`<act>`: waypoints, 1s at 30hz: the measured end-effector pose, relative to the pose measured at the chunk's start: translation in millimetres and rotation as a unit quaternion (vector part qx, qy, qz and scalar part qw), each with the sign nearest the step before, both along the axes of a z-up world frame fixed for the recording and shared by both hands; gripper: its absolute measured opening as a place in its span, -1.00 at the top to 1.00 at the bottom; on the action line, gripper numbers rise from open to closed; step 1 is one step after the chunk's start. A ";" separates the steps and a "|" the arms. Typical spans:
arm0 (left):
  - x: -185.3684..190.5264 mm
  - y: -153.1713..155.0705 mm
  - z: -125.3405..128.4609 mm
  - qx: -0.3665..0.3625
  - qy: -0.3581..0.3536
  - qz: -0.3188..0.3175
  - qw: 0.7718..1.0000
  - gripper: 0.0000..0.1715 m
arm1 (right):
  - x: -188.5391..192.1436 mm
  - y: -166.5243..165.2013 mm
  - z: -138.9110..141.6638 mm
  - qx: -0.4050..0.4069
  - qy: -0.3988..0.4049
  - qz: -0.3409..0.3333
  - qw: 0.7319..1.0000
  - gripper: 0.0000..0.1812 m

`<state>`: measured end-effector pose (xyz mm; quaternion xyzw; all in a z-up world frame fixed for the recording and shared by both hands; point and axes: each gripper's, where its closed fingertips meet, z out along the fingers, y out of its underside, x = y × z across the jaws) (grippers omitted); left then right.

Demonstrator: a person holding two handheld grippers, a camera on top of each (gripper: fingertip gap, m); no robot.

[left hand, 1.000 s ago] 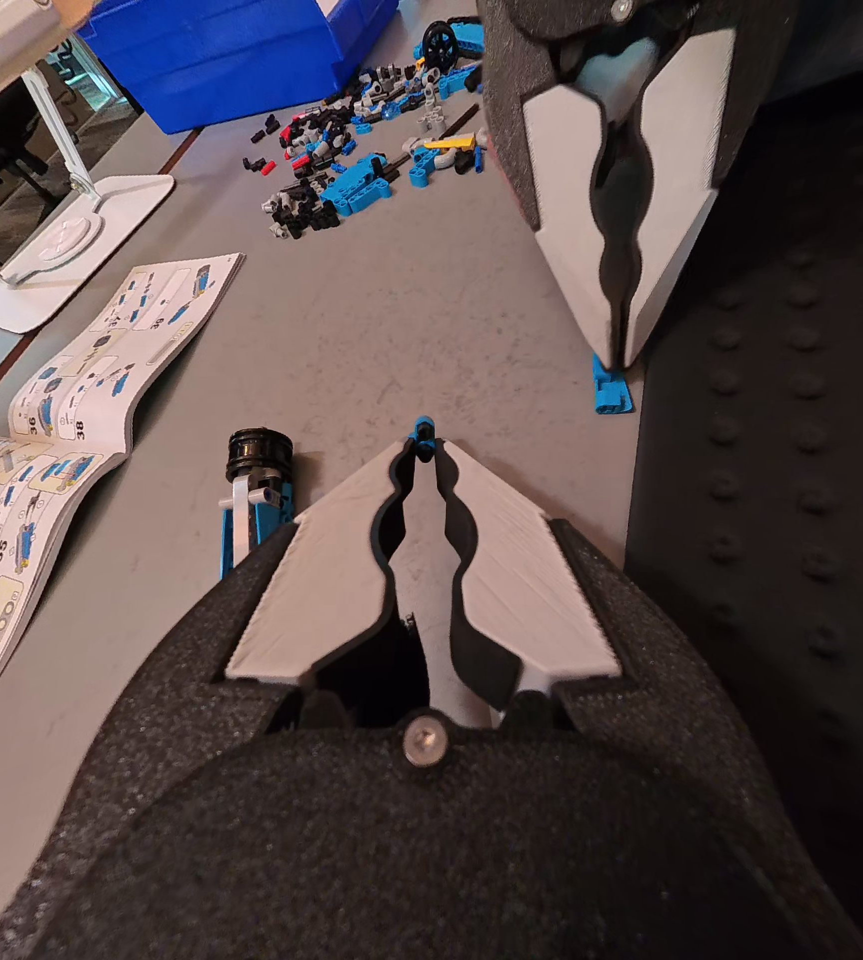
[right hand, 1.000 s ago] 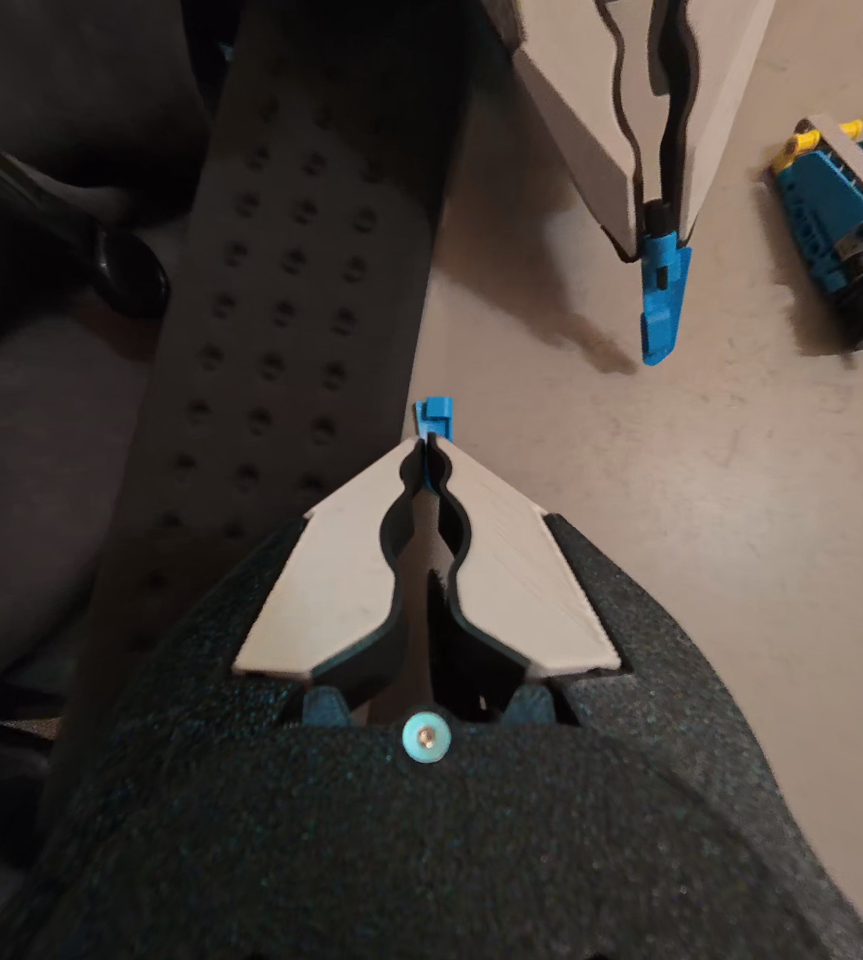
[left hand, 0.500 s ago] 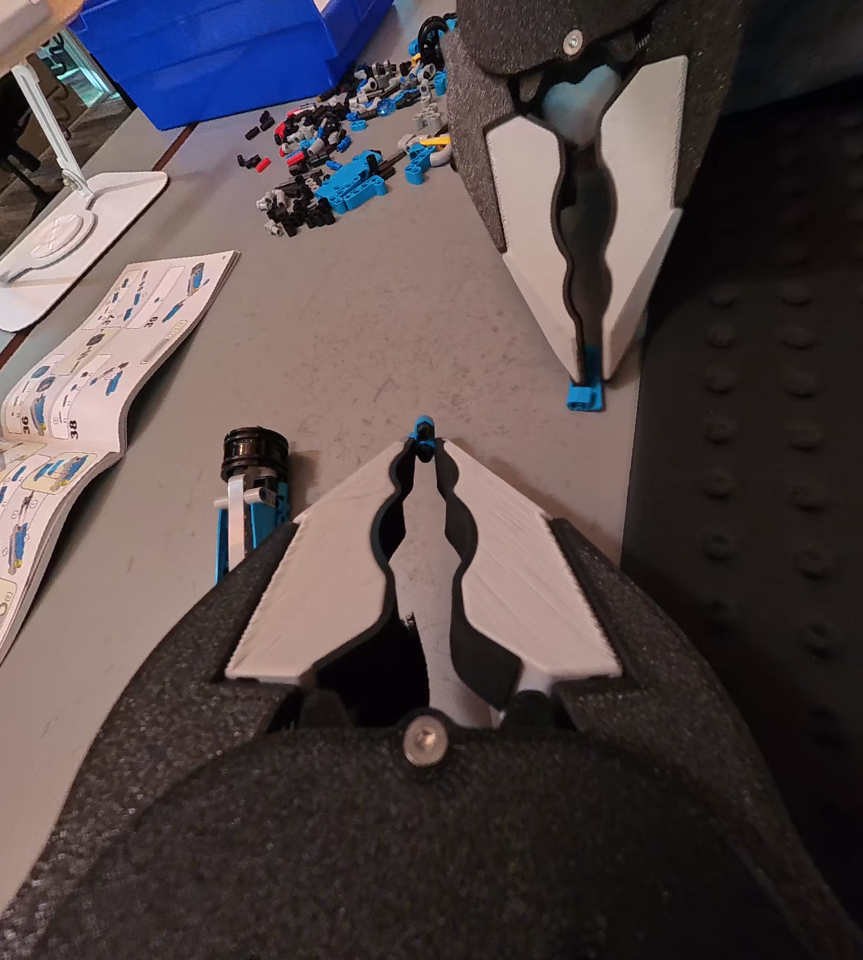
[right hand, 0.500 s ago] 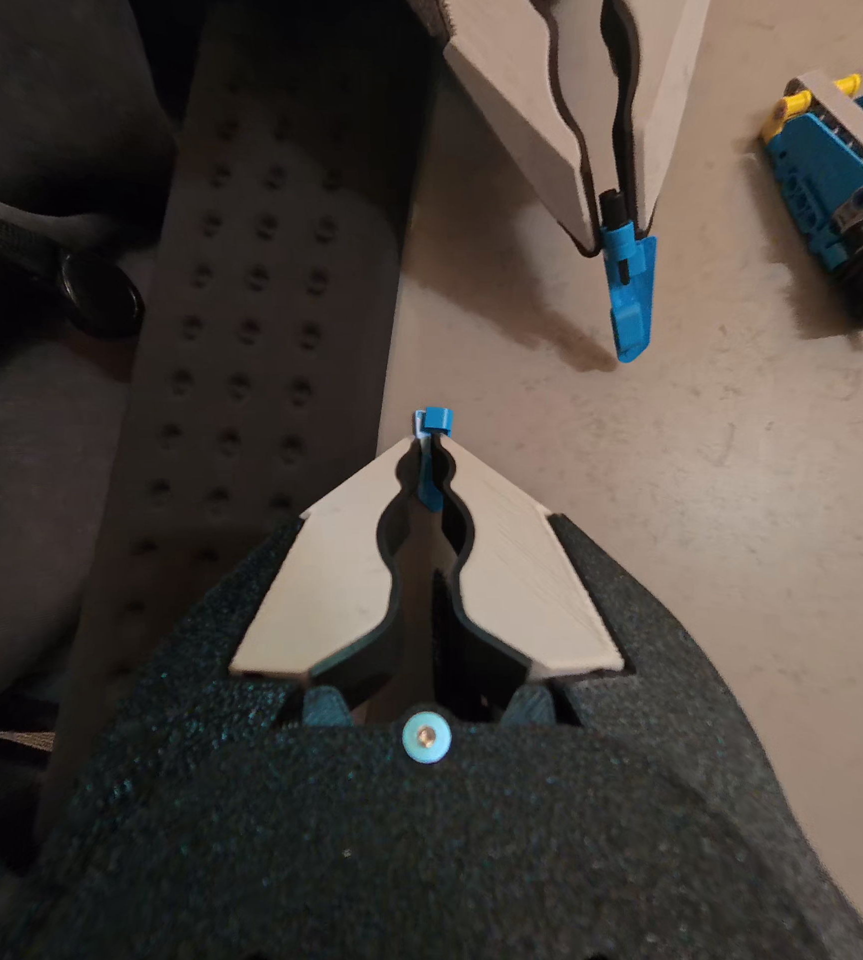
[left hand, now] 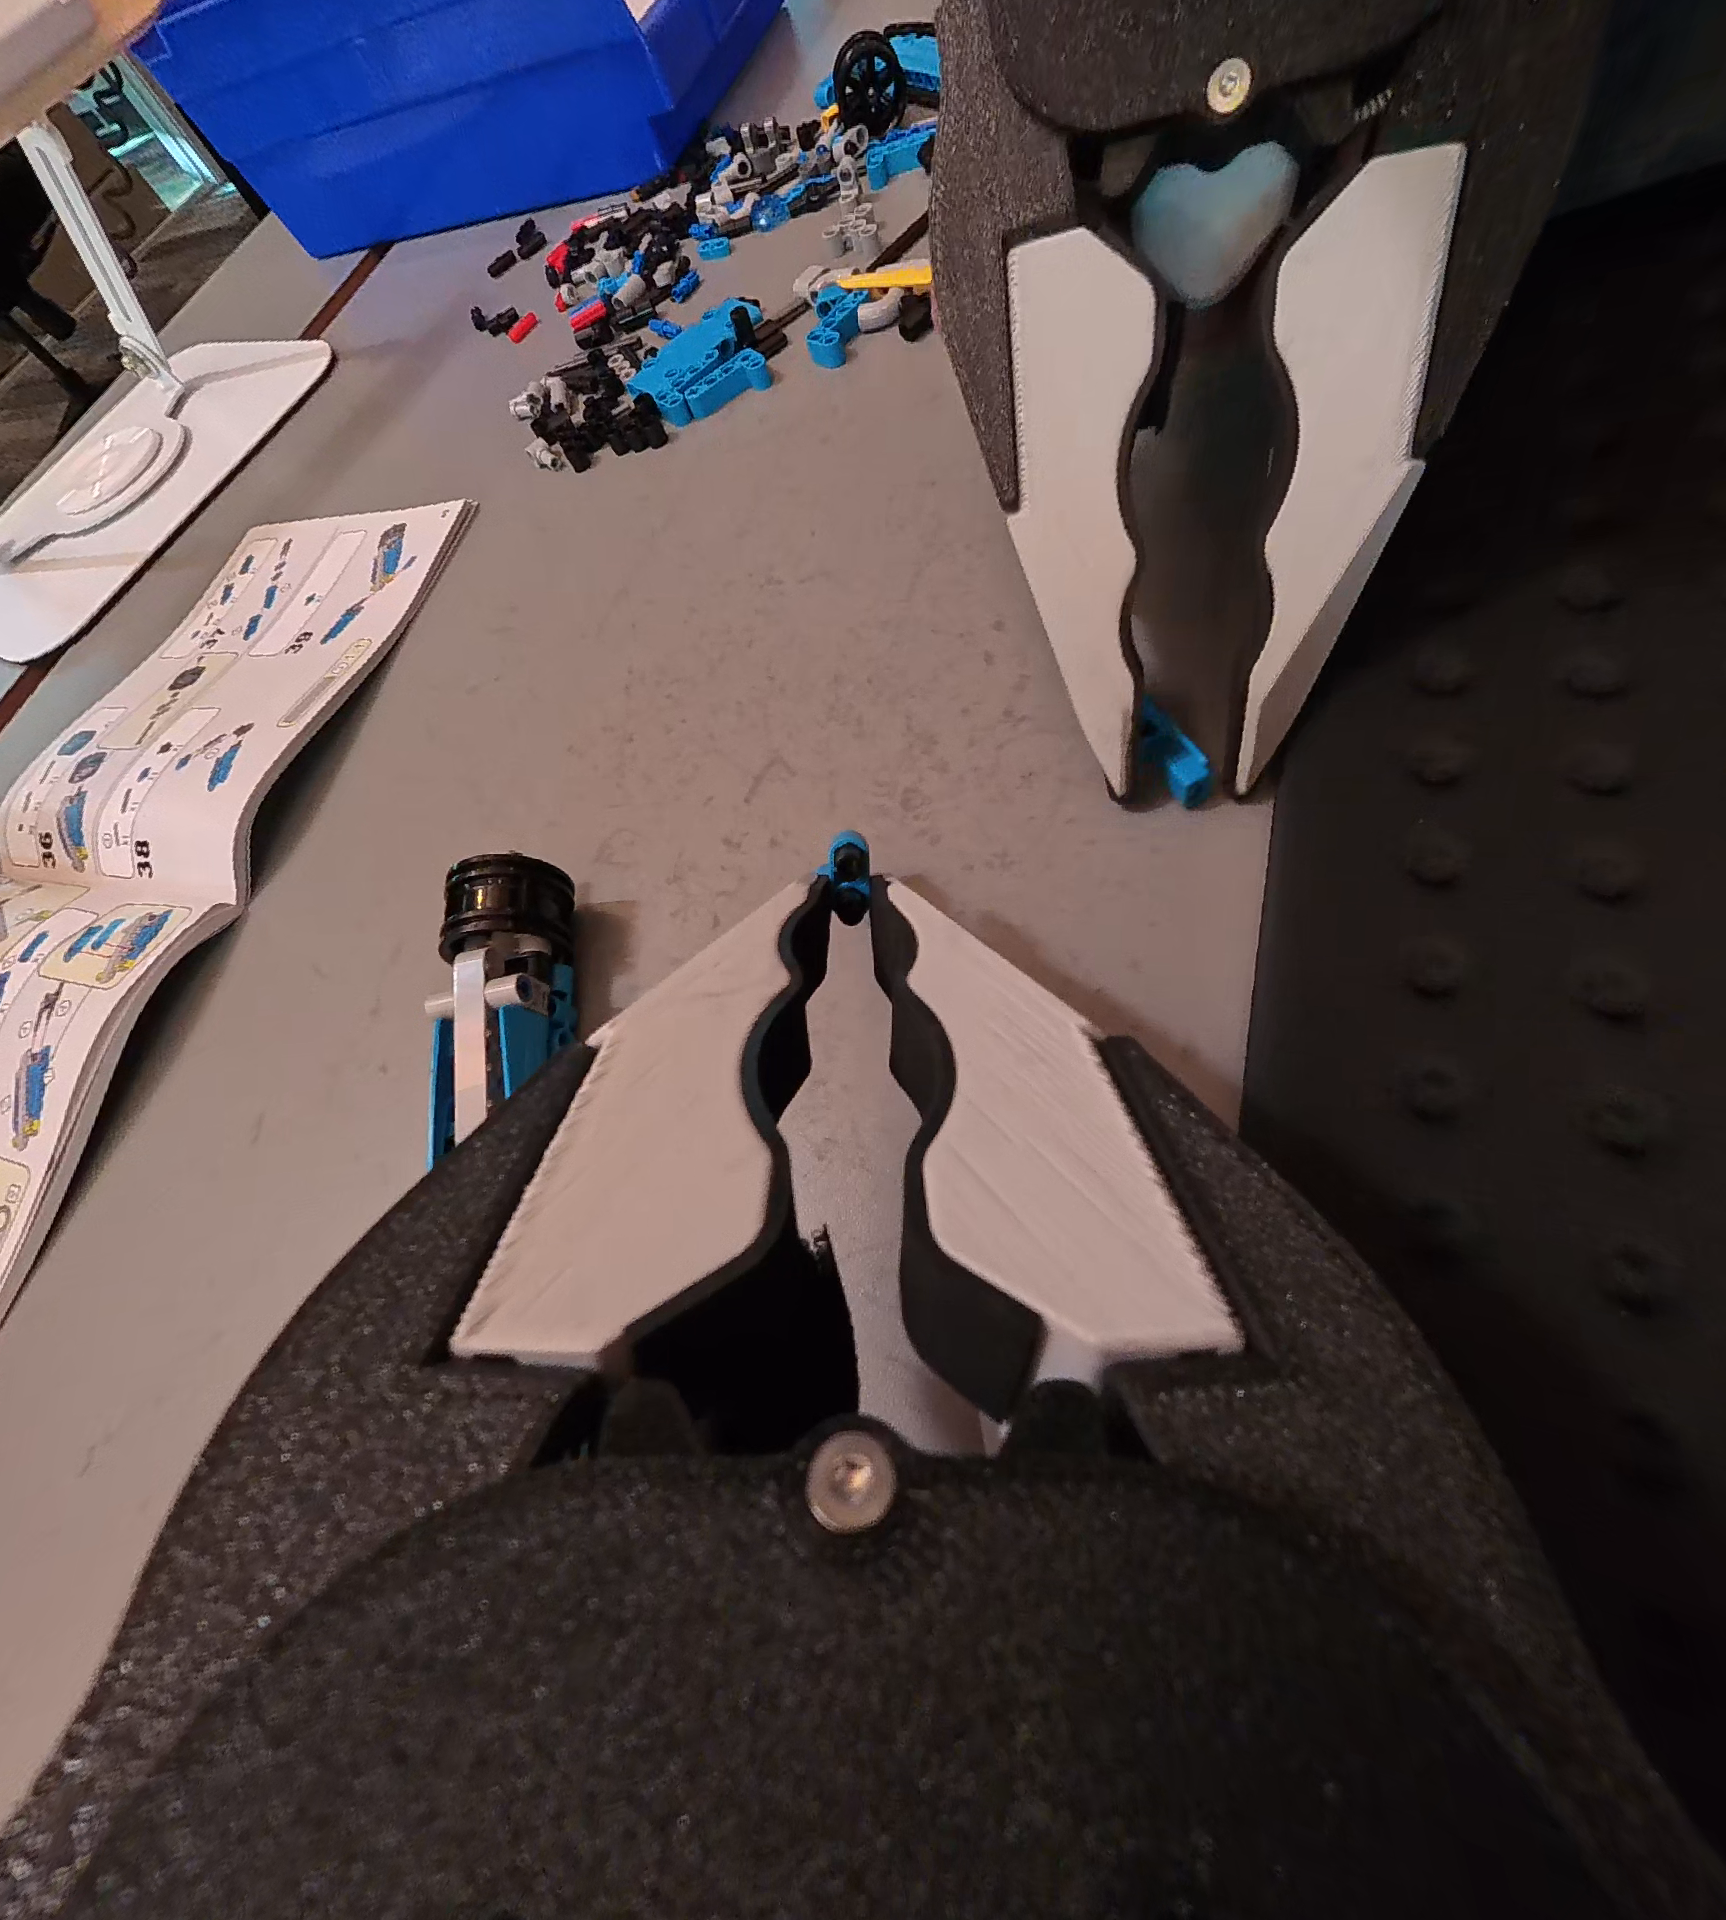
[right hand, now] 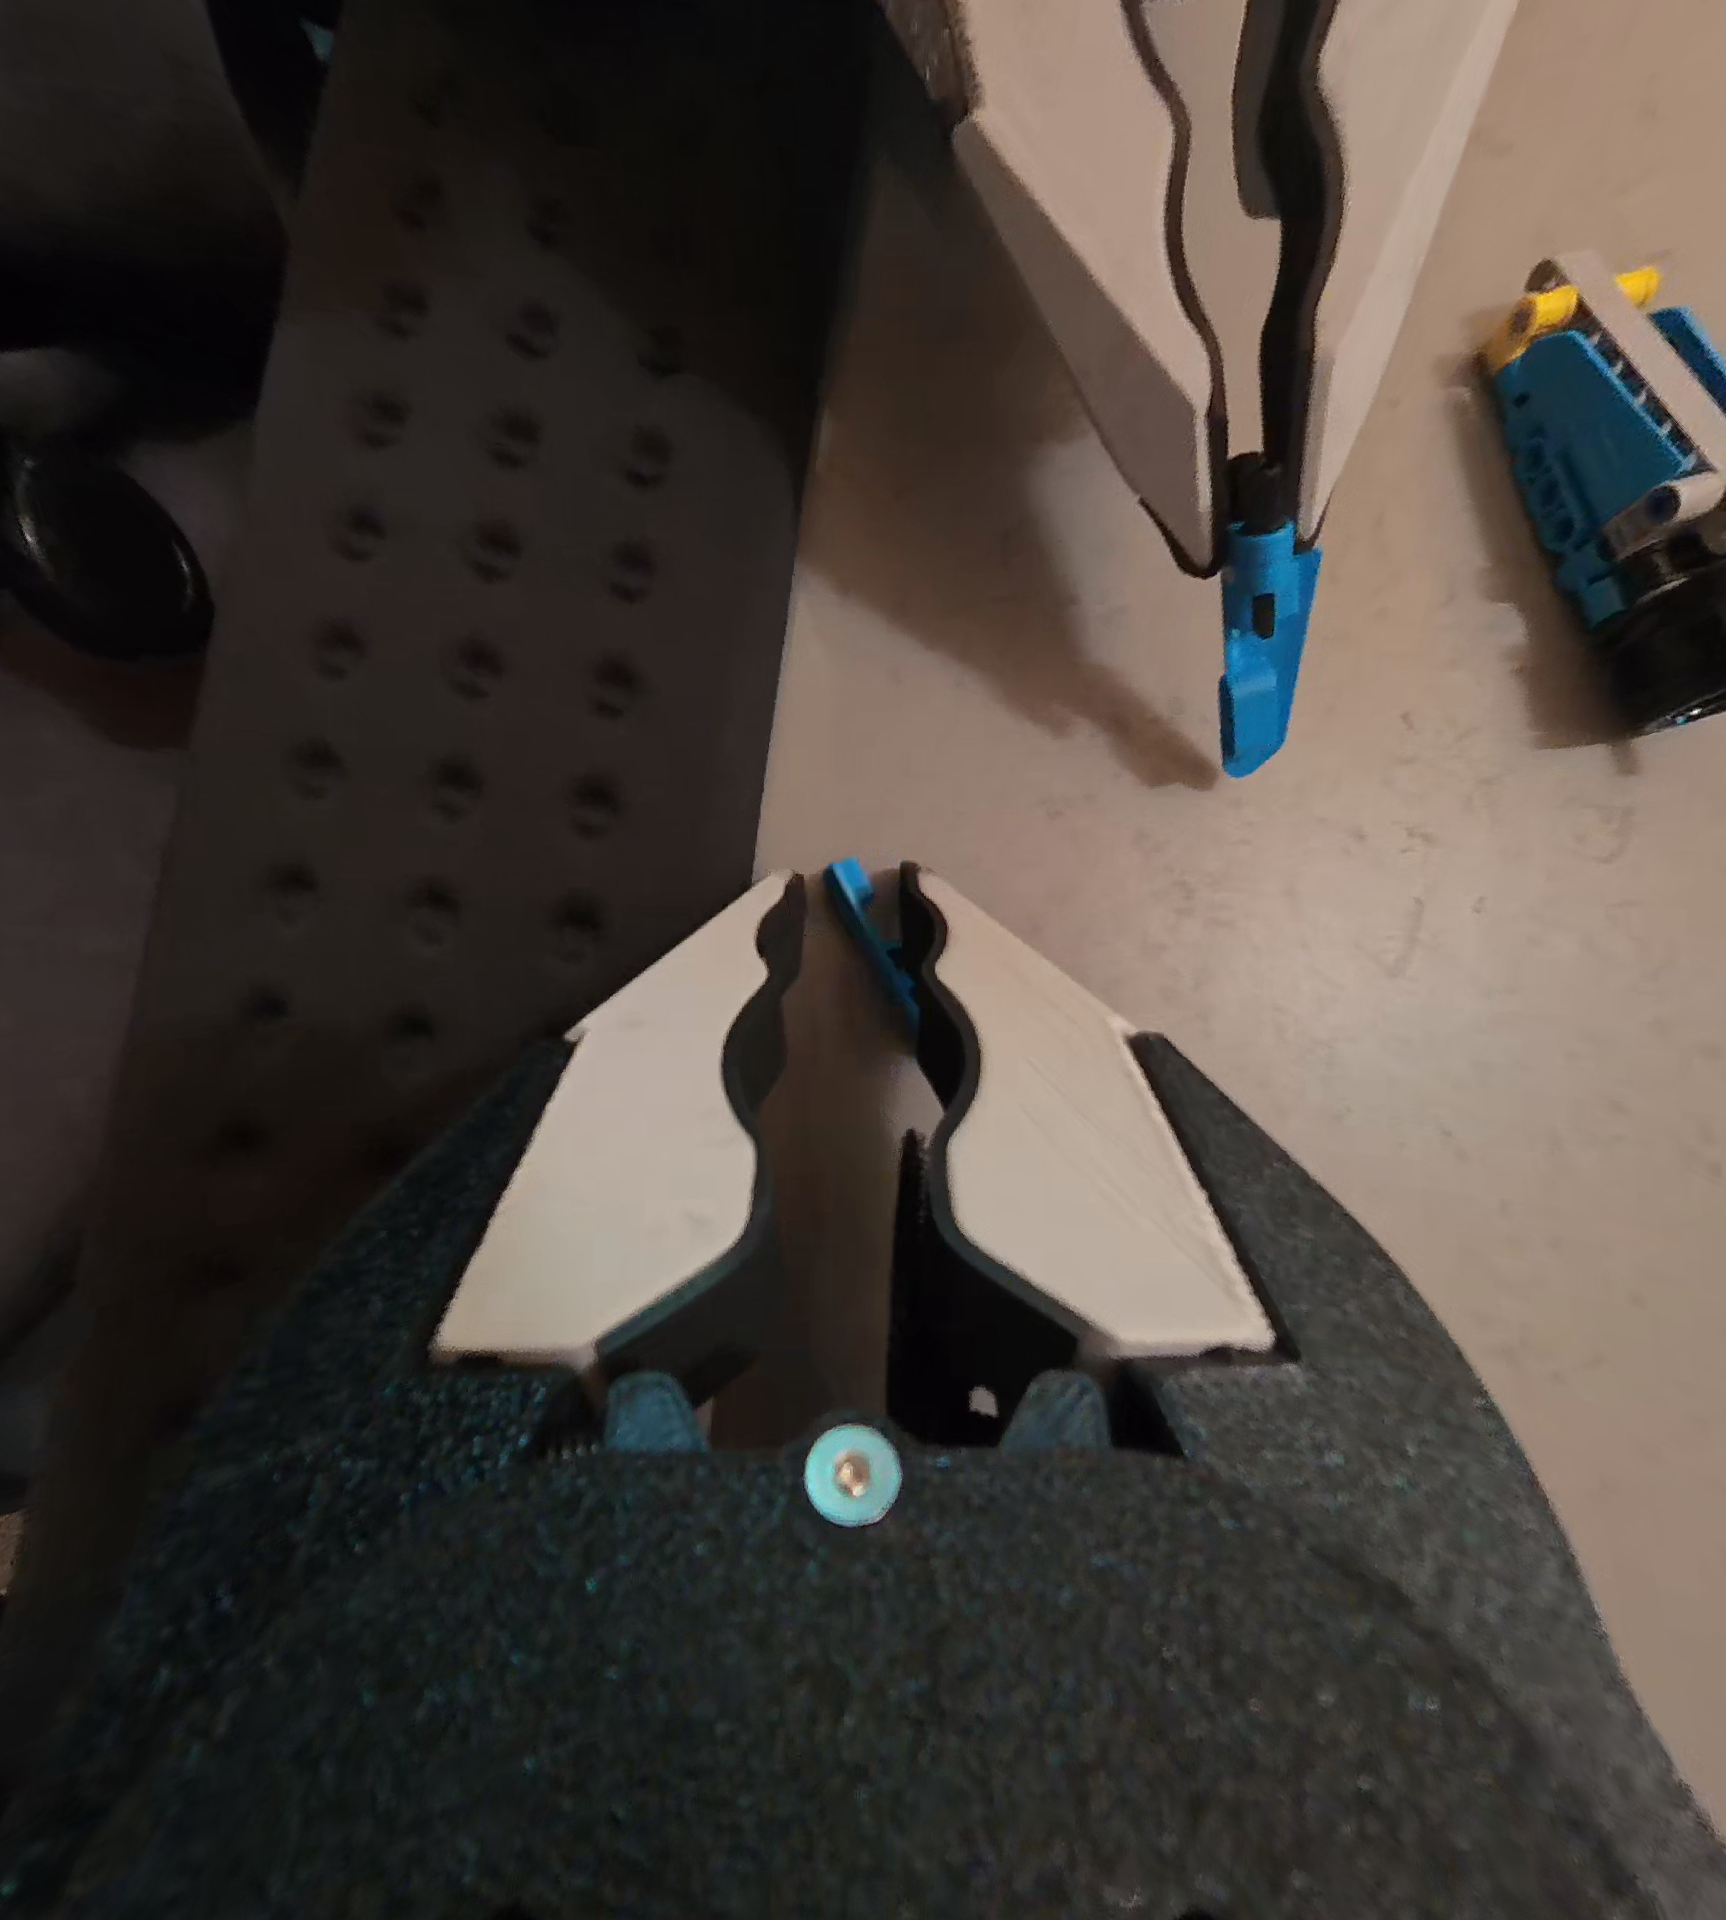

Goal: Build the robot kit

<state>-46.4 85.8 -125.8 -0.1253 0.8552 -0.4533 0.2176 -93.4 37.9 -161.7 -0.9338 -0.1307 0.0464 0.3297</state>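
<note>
My left gripper (left hand: pixel 846 885) is shut on a blue piece with a black pin (left hand: pixel 846 858), held just above the grey table (left hand: pixel 734 644). In the right wrist view it (right hand: pixel 1254 532) hangs from the top with the blue piece (right hand: pixel 1259 644) sticking out of its tips. My right gripper (right hand: pixel 851 883) is open by a narrow gap. A small blue piece (right hand: pixel 880 945) leans against its right finger. In the left wrist view the right gripper (left hand: pixel 1179 777) stands tips-down at the table's edge with that piece (left hand: pixel 1173 761) between its fingers.
A partly built blue model with a black wheel (left hand: pixel 500 966) lies left of my left gripper and shows in the right wrist view (right hand: pixel 1669 520). An open instruction booklet (left hand: pixel 163 779), loose pieces (left hand: pixel 672 291), a blue bin (left hand: pixel 485 104) and a white stand base (left hand: pixel 132 468) lie farther off. A black dimpled mat (left hand: pixel 1565 935) borders the table. One gripper's finger ends stand about 8 cm off the other's.
My right gripper has opened and let go of the small blue piece, which now rests loose between its fingers. My left gripper has kept its grip and hardly moved.
</note>
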 end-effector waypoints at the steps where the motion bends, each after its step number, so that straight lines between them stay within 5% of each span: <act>1: -0.1 0.1 -0.2 0.000 0.000 0.000 1.000 0.92 | 0.3 0.1 0.0 0.000 -0.004 0.001 1.000 0.80; 13: -0.4 0.0 -0.8 0.002 0.001 -0.001 1.000 0.92 | -2.5 -2.5 12.1 0.015 -0.009 0.023 1.000 0.82; 27: -4.7 -2.8 2.6 -0.012 0.007 -0.014 1.000 0.92 | -0.4 -2.8 0.2 -0.062 -0.082 0.137 0.985 0.91; 30: -7.6 -3.4 8.8 -0.038 0.017 -0.023 0.999 0.92 | 11.1 8.1 8.9 -0.041 -0.065 0.096 0.992 0.93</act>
